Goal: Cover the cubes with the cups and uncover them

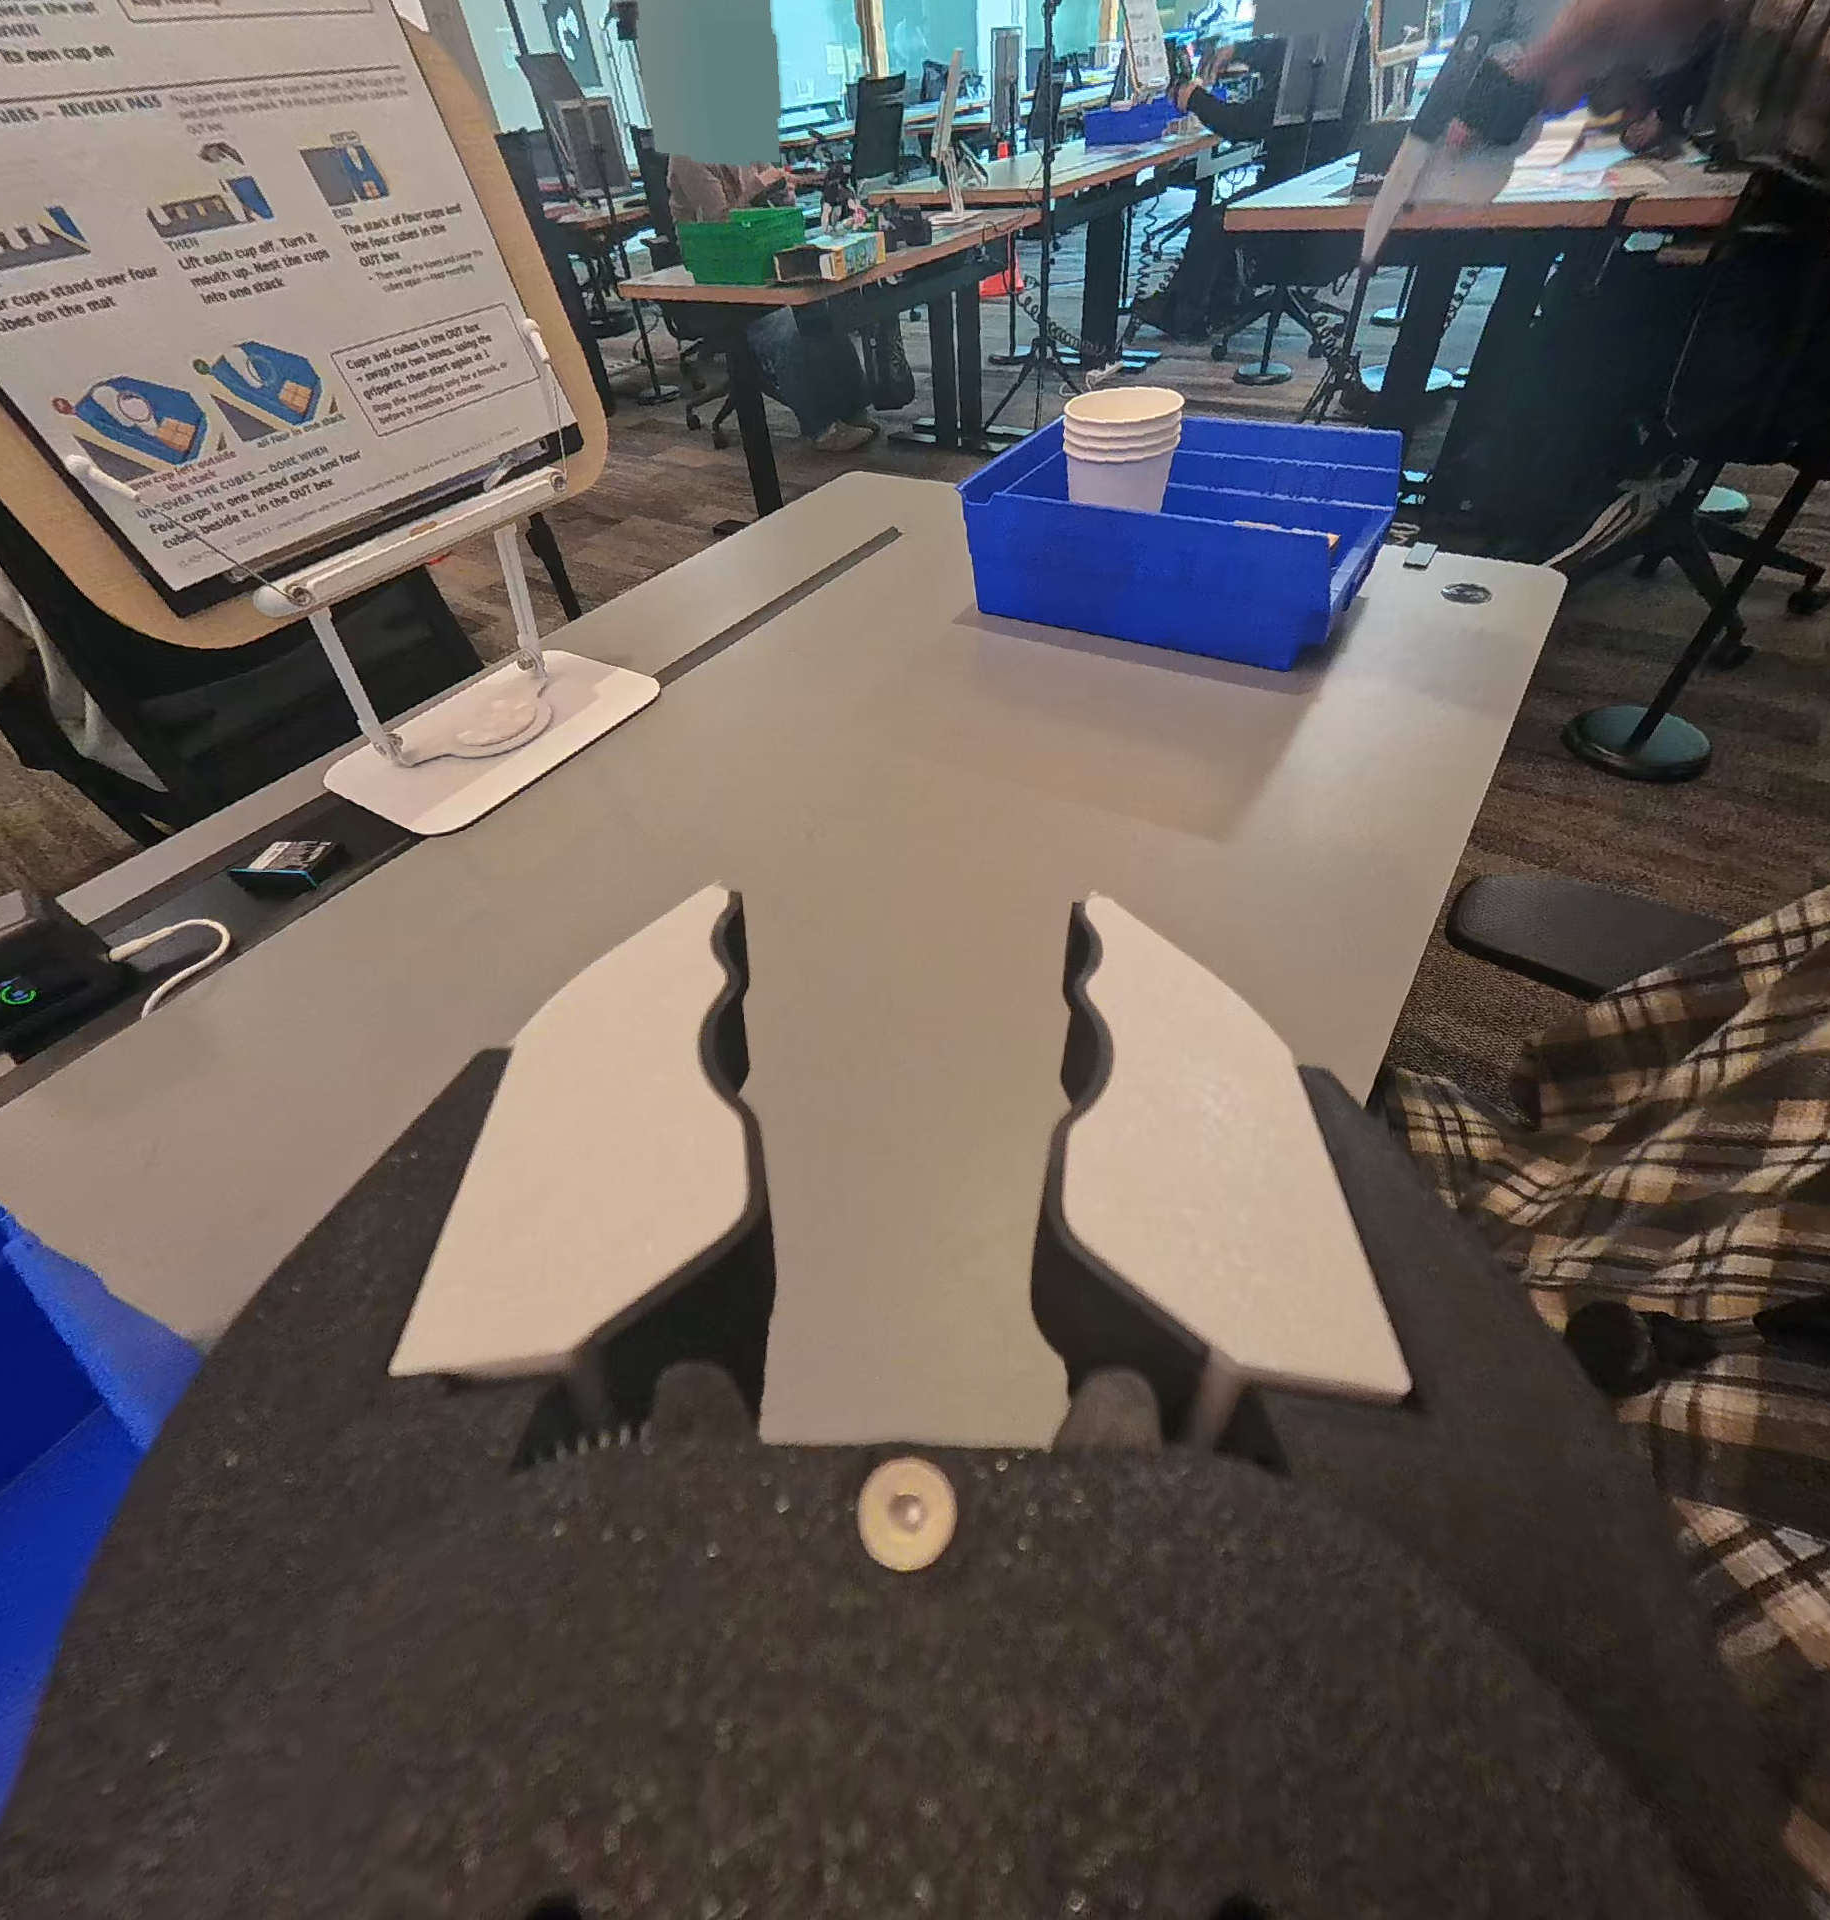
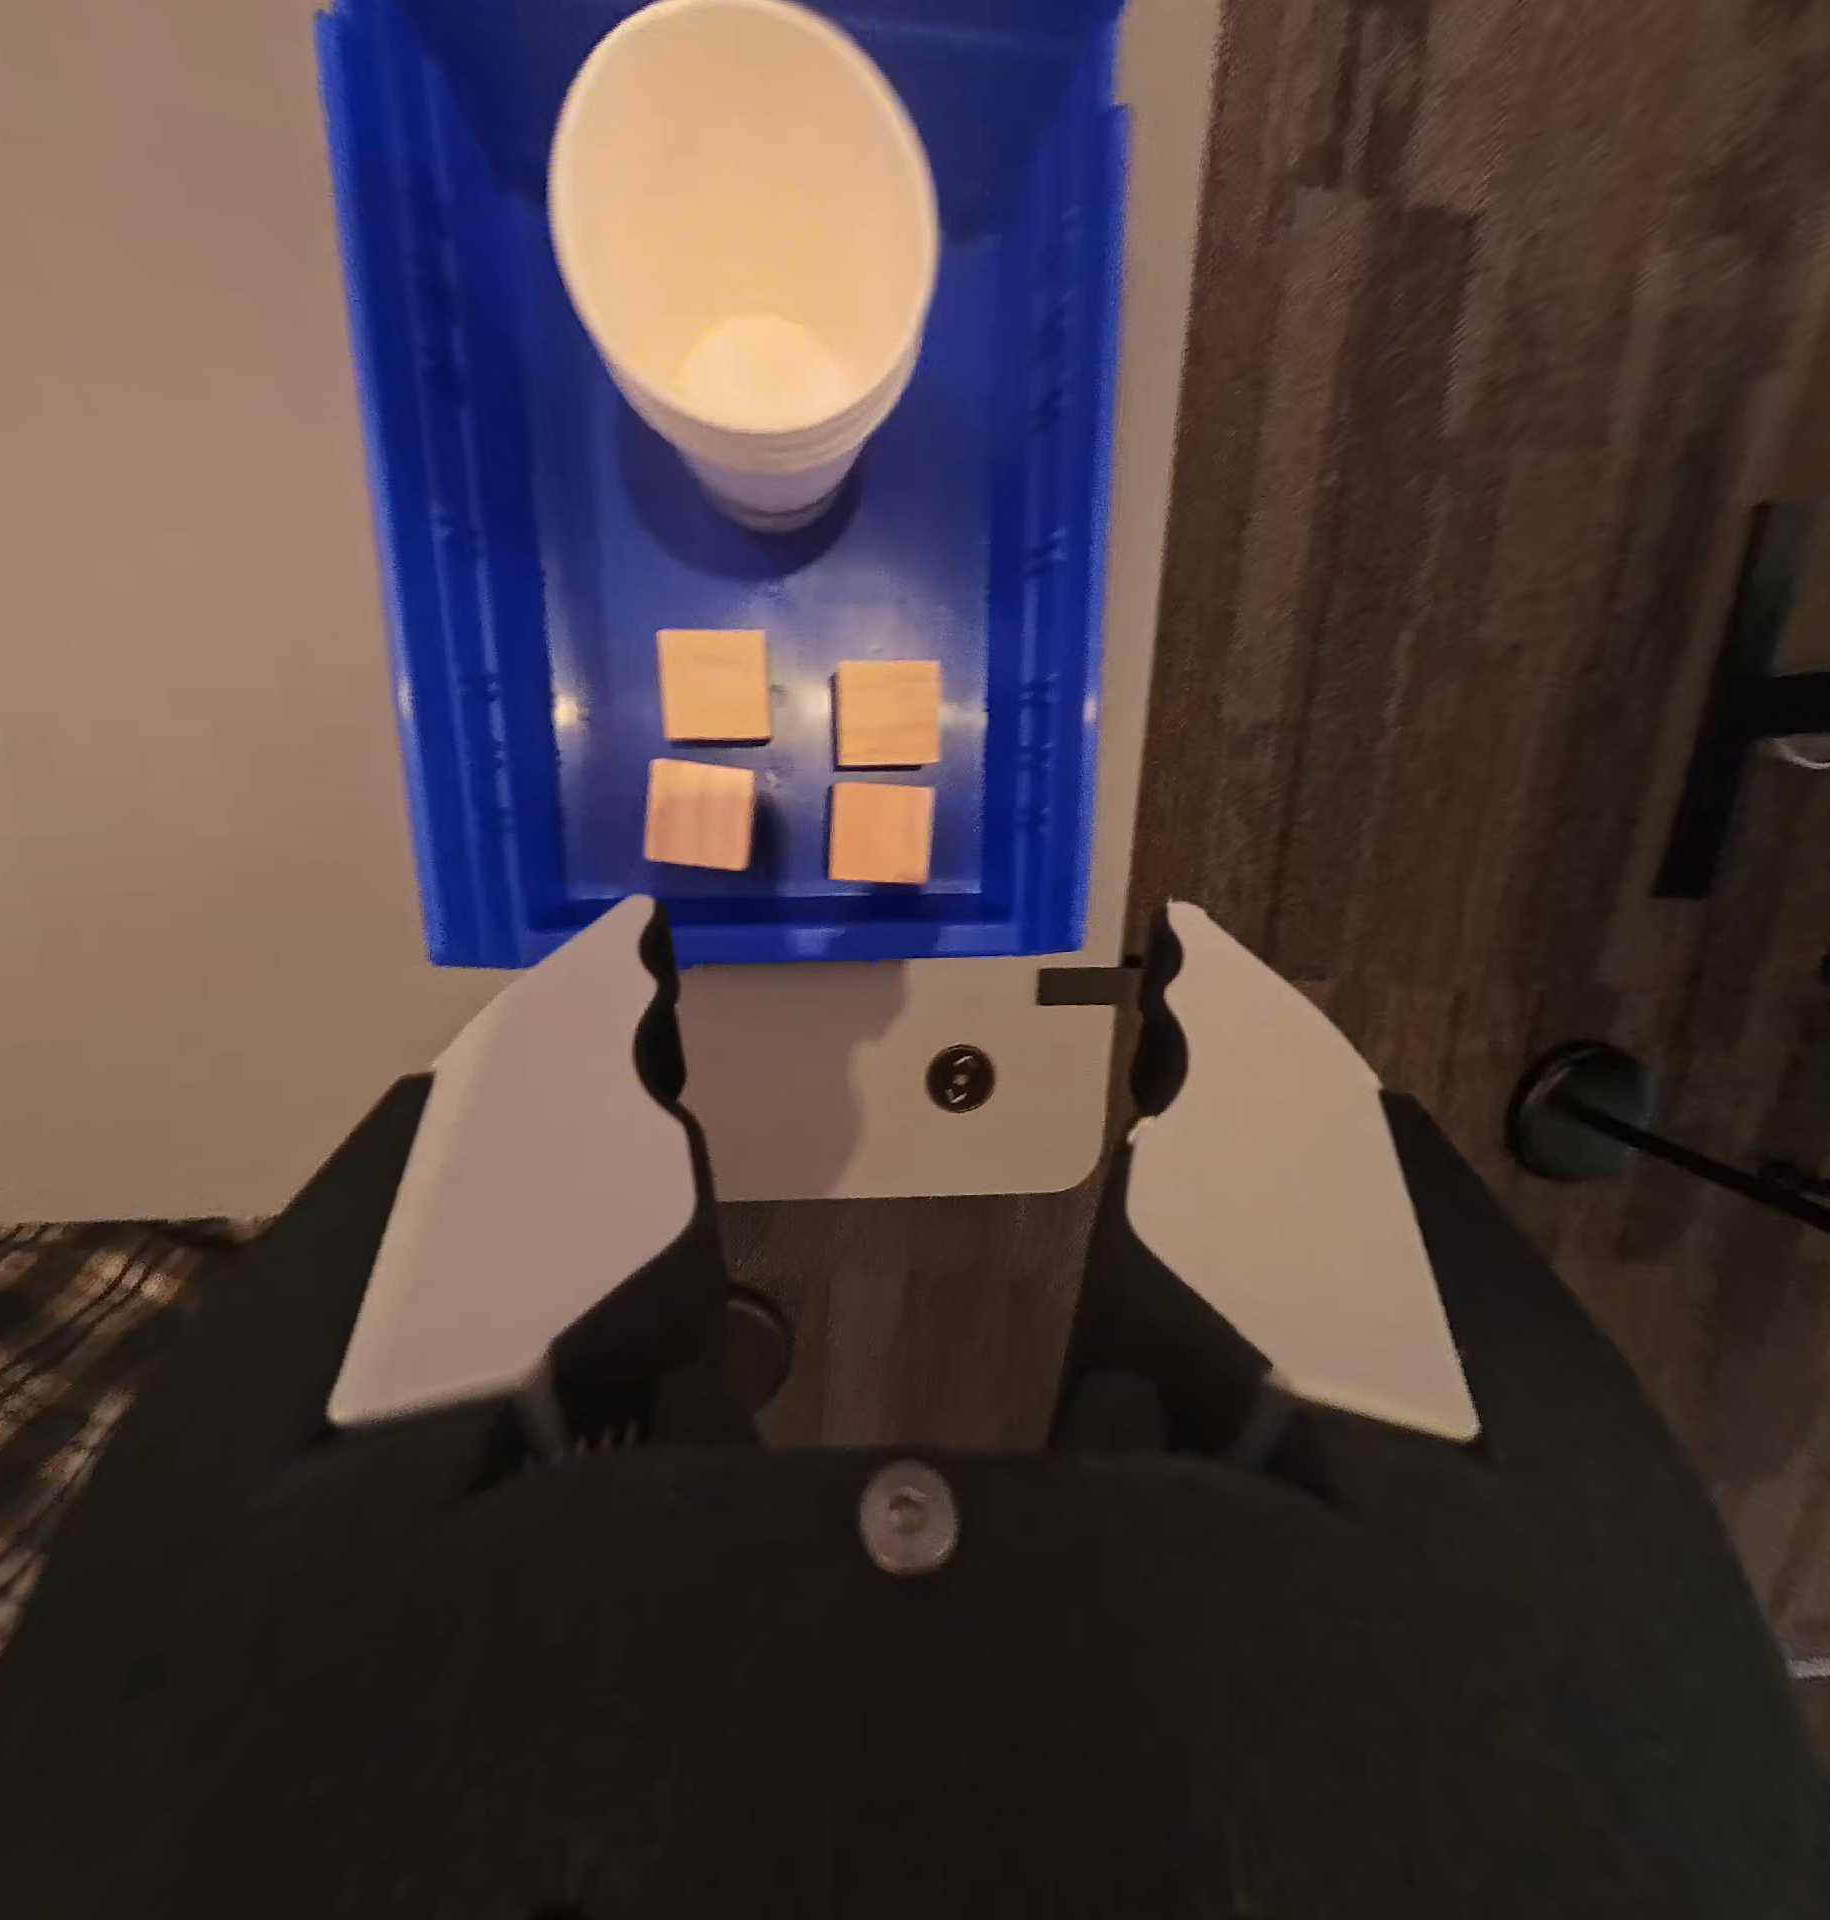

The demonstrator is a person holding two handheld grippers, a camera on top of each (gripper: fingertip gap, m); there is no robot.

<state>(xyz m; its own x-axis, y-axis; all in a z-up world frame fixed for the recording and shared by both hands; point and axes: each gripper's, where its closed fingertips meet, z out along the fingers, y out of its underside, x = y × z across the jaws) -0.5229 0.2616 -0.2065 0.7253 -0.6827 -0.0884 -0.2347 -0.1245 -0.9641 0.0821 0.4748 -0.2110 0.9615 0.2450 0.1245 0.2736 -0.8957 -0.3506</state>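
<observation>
Left wrist view: the blue bin [image 1: 1181, 561] out past the fingertips hides the cubes behind its front wall, and only the top of the cup stack [image 1: 1121, 449] shows. A second blue bin [image 1: 28, 1382], left of the fingers, is cut off by the edge. Right wrist view's slightly blurry, and the top edge clips the far bin wall [image 2: 724, 12].

This is an open-plan office or lab workspace. Past the grey tabletop [image 1: 890, 727], toward twelve o'clock, stand rows of long desks [image 1: 994, 223] with monitors [image 1: 950, 109], rolling chairs [image 1: 875, 125] and seated people. At ten o'clock an instruction sheet stand [image 1: 267, 312] rises beside wood-look flooring [image 2: 1513, 520].
</observation>
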